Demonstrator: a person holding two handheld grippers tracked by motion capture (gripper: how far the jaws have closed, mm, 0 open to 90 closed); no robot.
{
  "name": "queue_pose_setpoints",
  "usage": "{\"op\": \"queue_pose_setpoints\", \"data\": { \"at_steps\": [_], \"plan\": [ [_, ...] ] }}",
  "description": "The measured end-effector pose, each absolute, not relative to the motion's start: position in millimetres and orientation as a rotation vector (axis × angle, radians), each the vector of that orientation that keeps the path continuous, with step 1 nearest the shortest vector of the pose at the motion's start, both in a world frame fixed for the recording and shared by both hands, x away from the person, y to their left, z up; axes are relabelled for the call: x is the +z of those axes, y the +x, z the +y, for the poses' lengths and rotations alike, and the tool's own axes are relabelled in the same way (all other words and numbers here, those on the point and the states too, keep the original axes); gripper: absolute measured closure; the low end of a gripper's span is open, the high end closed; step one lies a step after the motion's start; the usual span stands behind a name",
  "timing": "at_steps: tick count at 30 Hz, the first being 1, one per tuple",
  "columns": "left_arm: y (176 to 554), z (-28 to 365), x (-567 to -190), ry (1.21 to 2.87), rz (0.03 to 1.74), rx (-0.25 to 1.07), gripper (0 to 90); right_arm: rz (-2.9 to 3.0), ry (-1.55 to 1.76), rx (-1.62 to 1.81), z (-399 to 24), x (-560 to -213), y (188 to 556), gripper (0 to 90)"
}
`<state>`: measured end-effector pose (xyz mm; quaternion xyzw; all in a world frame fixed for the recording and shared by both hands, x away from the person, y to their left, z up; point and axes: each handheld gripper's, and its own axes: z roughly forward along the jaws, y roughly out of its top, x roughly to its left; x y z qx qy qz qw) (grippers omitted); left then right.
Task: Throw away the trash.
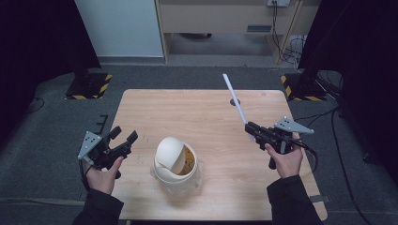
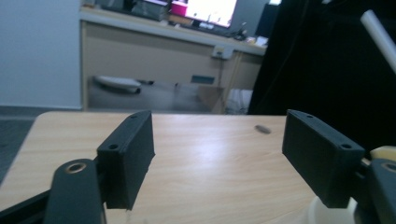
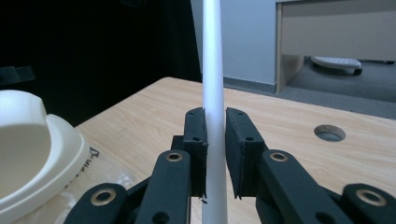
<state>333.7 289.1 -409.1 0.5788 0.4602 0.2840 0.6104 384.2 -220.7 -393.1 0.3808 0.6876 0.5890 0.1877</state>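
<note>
A cream cup with a domed lid stands on clear plastic wrap at the front middle of the wooden table. Its lid shows at the left of the right gripper view. My right gripper is shut on a white straw that points up and away over the table; the straw runs straight between its jaws. My left gripper is held open above the table's left edge, beside the cup, with nothing between its fingers. The straw's tip appears at the top right of the left gripper view.
A round cable hole sits in the table's far right part. Beyond the table lie grey carpet, dark stands with yellow-black striped bases, and a wooden desk with cables.
</note>
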Motion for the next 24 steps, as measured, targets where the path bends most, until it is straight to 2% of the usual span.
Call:
{"op": "queue_pose_setpoints", "data": {
  "at_steps": [17,24],
  "plan": [
    [330.0,260.9,-377.3,1.324,0.920,0.627,26.3,1.986,1.072,1.624,-221.1,-395.3,381.6,80.1],
    [331.3,247.8,-361.0,1.292,0.880,0.601,26.3,1.936,1.040,1.723,-223.6,-389.7,378.6,79.9]
  ]
}}
